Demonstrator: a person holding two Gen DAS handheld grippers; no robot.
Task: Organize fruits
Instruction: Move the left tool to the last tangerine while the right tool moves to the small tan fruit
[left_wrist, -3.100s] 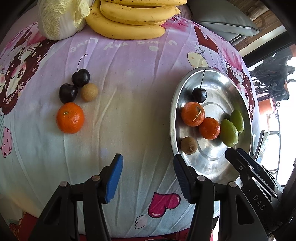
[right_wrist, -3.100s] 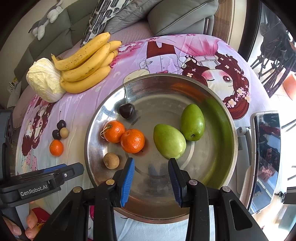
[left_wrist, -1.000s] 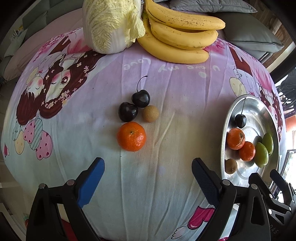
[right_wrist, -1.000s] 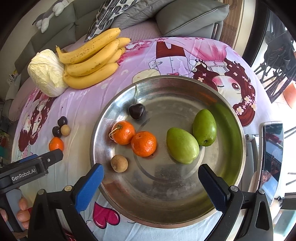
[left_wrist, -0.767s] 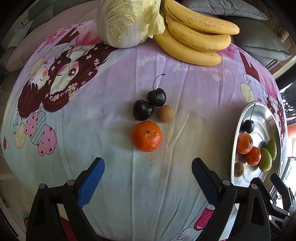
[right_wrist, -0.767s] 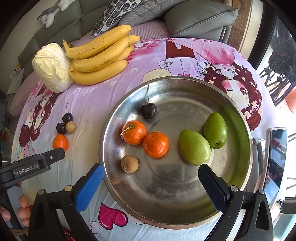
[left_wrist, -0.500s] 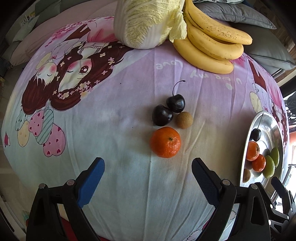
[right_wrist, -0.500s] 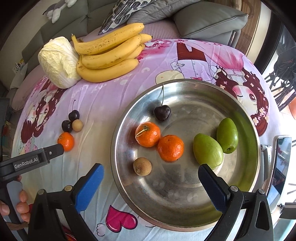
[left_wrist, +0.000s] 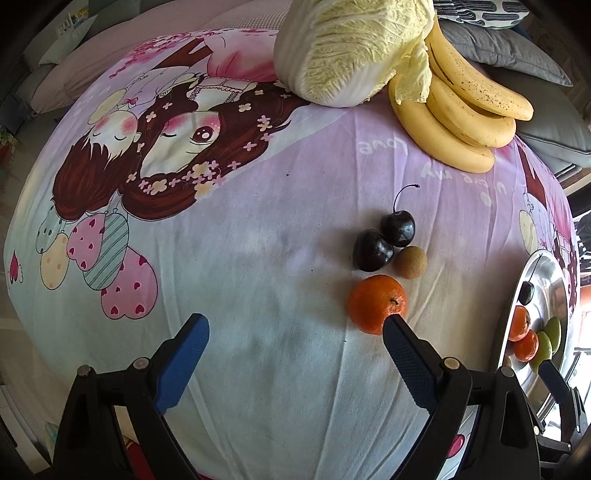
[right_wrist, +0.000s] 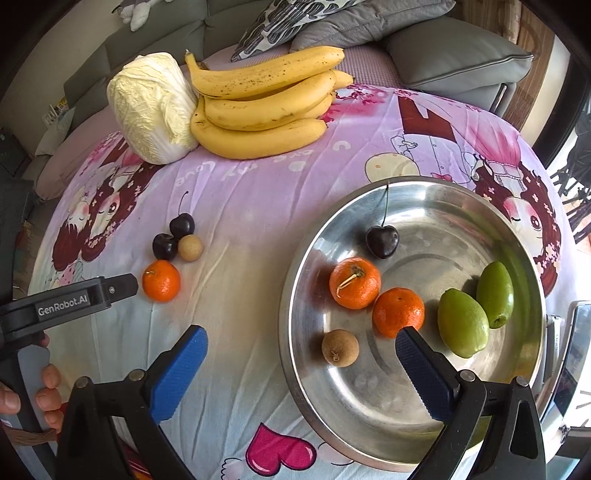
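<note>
On the pink cartoon cloth lie a loose orange (left_wrist: 376, 308), two dark cherries (left_wrist: 386, 240) and a small brown fruit (left_wrist: 410, 261). My left gripper (left_wrist: 295, 328) hovers open just short of them; its right fingertip overlaps the orange's lower right edge. The steel plate (right_wrist: 306, 280) holds two oranges (right_wrist: 376, 295), a cherry (right_wrist: 382, 240), a brown fruit (right_wrist: 340, 348) and two green fruits (right_wrist: 476, 314). Over the plate's left rim my right gripper (right_wrist: 301, 339) stands open and empty. The left gripper's body (right_wrist: 70, 299) shows beside the loose orange (right_wrist: 161, 280).
A cabbage (left_wrist: 351, 51) and a bunch of bananas (left_wrist: 465, 110) lie at the table's far side, with grey sofa cushions (right_wrist: 454, 59) behind. A phone-like device (right_wrist: 576, 354) sits right of the plate. A person's fingers (right_wrist: 44, 387) hold the left gripper handle.
Both grippers opened wide from a narrower gap. The left view swung left, so the loose fruits slid rightward in it; the right view shifted left, so the plate sits further right.
</note>
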